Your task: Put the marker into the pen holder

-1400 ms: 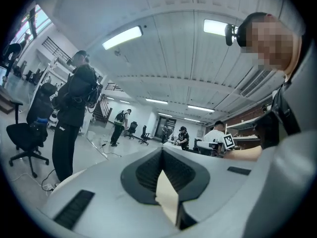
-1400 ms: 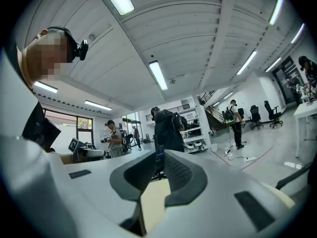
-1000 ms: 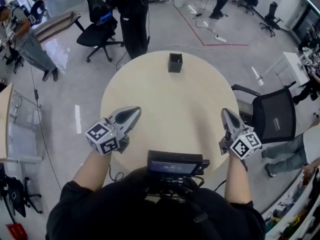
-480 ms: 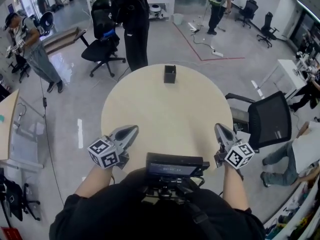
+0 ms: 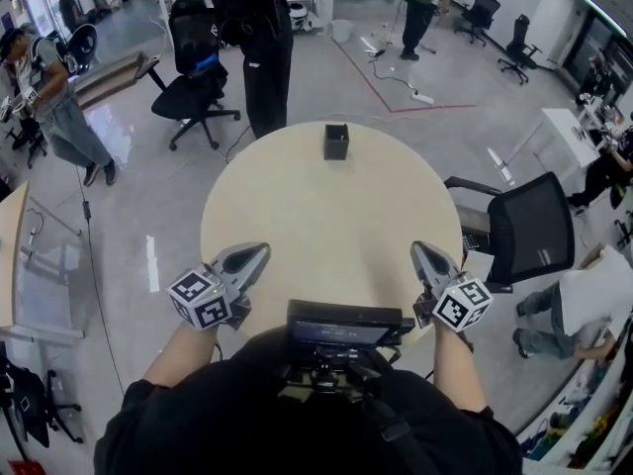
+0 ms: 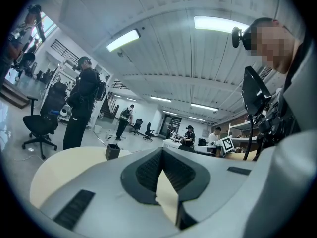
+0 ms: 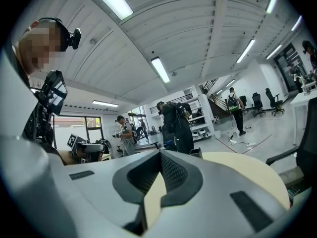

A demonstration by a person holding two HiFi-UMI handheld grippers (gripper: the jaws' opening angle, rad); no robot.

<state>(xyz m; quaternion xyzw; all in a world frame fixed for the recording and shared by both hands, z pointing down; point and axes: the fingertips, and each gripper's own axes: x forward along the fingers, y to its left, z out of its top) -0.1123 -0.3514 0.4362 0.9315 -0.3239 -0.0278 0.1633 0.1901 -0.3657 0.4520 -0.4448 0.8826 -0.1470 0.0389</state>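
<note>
**Head view.** Your left gripper [image 5: 259,251] and your right gripper [image 5: 419,248] sit over the near edge of the round beige table [image 5: 326,211]. They are one to each side, and both point away from you toward the far rim. Each has its marker cube at the rear, the left cube [image 5: 201,300] and the right cube [image 5: 461,305], just ahead of your wrists. A black device with a screen [image 5: 346,325] hangs at your chest between the two grippers.

The pen holder [image 5: 336,141] is a small black square cup. It stands upright near the table's far edge, roughly on the midline and well apart from both grippers.

**Left gripper view.** The left gripper [image 6: 161,150] has its jaws closed tip to tip. Only a narrow wedge of tabletop [image 6: 64,167] shows between the dark ribbed pads, and nothing is gripped. The pen holder [image 6: 112,151] appears far off, to the left of the jaw tips.

**Right gripper view.** The right gripper [image 7: 161,152] is likewise fully closed and empty, with the same pale wedge between its pads. The pen holder [image 7: 197,152] shows just right of the tips, across the table [image 7: 247,170].

**Surroundings.** A black mesh office chair [image 5: 532,228] stands just beside the table's right side. A person in dark clothing [image 5: 259,38] stands just beyond the far rim.
</note>
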